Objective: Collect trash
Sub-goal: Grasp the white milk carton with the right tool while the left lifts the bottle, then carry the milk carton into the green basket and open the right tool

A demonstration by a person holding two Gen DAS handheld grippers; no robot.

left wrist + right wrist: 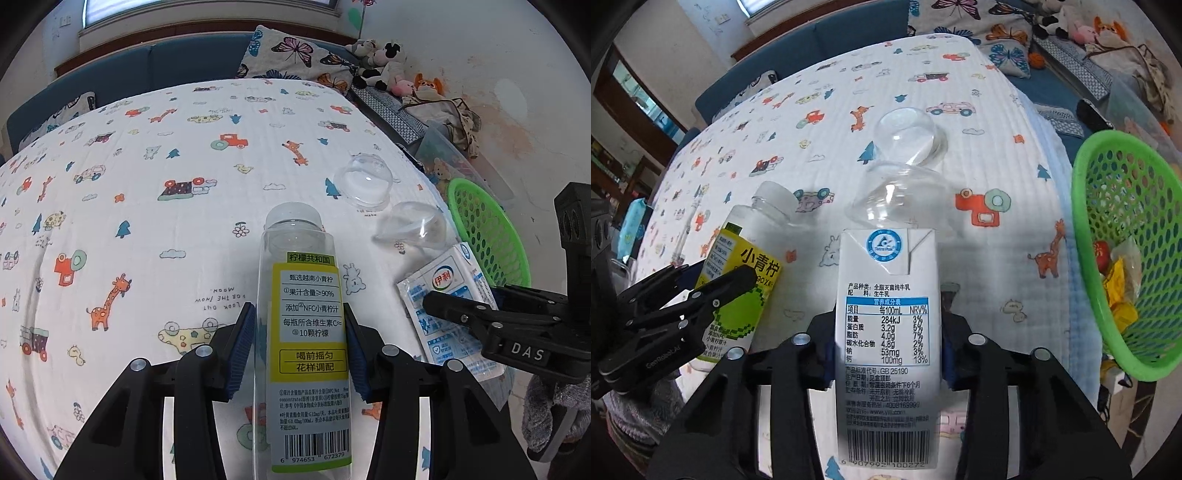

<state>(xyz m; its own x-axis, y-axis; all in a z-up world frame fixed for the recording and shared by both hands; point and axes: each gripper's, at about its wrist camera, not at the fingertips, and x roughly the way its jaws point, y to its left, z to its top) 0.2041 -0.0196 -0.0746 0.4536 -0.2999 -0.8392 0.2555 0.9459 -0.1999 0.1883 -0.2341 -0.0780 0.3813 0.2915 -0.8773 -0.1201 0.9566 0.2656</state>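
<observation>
- My left tongs [300, 343] grip the bottle [304, 332] at its yellow label, blue pads [242, 347] pressed on both sides; its cap points away from me.
- My right tongs [886, 343] clamp the milk carton [888, 332] by its narrow sides, nutrition panel facing the camera.
- Both items sit over the cartoon-print sheet [147, 184], the bottle just left of the carton.
- Two clear plastic domes [364, 179] lie on the sheet beyond the carton, one touching the other in the right view.
- The green basket [1126, 258] stands at the sheet's right edge, tilted, near the carton; yellow and red wrappers [1119, 291] lie inside it.
- Soft toys [384, 62] sit far back by the wall.
</observation>
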